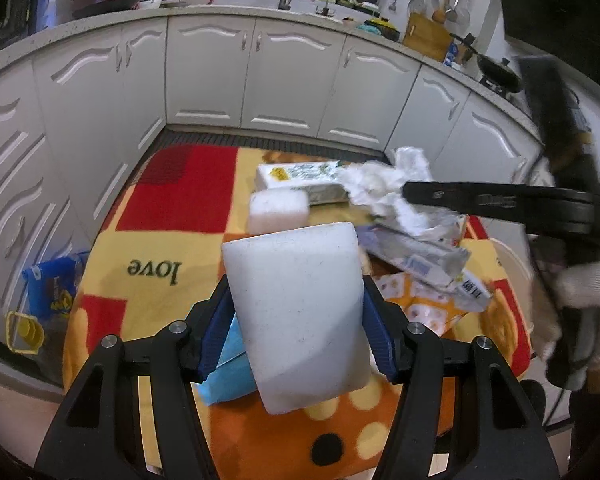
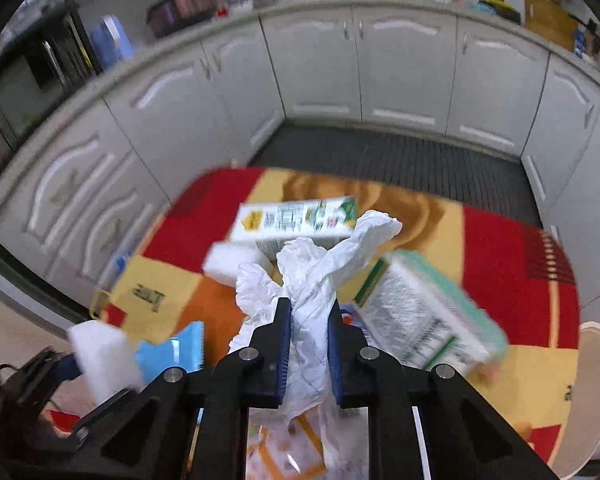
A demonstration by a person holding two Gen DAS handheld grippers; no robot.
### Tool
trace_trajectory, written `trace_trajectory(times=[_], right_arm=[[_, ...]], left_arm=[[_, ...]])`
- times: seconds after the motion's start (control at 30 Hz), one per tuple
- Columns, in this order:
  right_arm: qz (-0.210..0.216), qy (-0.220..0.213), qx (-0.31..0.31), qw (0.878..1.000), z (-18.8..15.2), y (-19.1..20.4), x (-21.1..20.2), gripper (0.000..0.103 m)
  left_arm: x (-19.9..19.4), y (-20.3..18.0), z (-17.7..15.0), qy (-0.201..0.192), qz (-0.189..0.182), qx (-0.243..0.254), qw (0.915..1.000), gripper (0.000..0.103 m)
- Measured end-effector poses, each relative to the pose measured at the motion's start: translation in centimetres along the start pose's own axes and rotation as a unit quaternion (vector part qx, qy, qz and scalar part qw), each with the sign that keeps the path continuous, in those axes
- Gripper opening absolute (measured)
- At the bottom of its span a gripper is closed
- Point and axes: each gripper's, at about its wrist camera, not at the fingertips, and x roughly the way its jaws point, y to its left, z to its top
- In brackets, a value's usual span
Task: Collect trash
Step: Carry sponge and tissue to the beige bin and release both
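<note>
two pieces of trash are held. in the left wrist view, a white rectangular foam block [image 1: 300, 312] is clamped across its long sides by the left gripper [image 1: 296, 340] above the colourful patchwork tabletop [image 1: 172, 208]; it is judged light and compressible. in the right wrist view, crumpled white tissue paper [image 2: 312, 280] is pinched mid-bundle by the right gripper [image 2: 309, 354]; it is judged soft, tear-prone, best held at its thick middle.
</note>
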Motion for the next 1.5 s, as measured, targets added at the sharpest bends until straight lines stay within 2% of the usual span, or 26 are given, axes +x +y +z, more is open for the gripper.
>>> trace_trajectory(times=[0.13, 0.37, 0.63, 0.77, 0.9, 1.1, 1.5], right_arm=[[0.007, -0.043, 0.007, 0.999, -0.6, -1.2, -4.2, 0.015], [-0.034, -0.090, 0.038, 0.995, -3.4, -5.8, -10.8, 0.015], [-0.102, -0.106, 0.099, 0.984, -8.1, -13.6, -16.1, 0.015], [-0.134, -0.107, 0.140, 0.975, -10.5, -18.2, -18.1, 0.015], [-0.163, -0.102, 0.174, 0.966, -12.8, -22.3, -19.0, 0.015], [-0.189, -0.081, 0.208, 0.956, -15.7, -26.7, -18.3, 0.015], [-0.194, -0.041, 0.266, 0.943, -19.3, -33.3, -14.6, 0.015]], left_arm=[[-0.5, -1.9, 0.9, -0.005, -0.017, 0.012, 0.9998, 0.059], [-0.3, -7.3, 2.1, 0.001, -0.061, 0.050, 0.9969, 0.059], [0.7, -15.4, 2.7, 0.016, -0.114, 0.102, 0.9881, 0.059], [1.9, -20.5, 2.6, 0.028, -0.143, 0.131, 0.9806, 0.059], [3.5, -25.2, 2.6, 0.047, -0.173, 0.150, 0.9723, 0.059], [6.9, -30.8, 2.3, 0.068, -0.179, 0.181, 0.9647, 0.059], [13.7, -35.3, 1.2, 0.105, -0.173, 0.172, 0.9642, 0.061]])
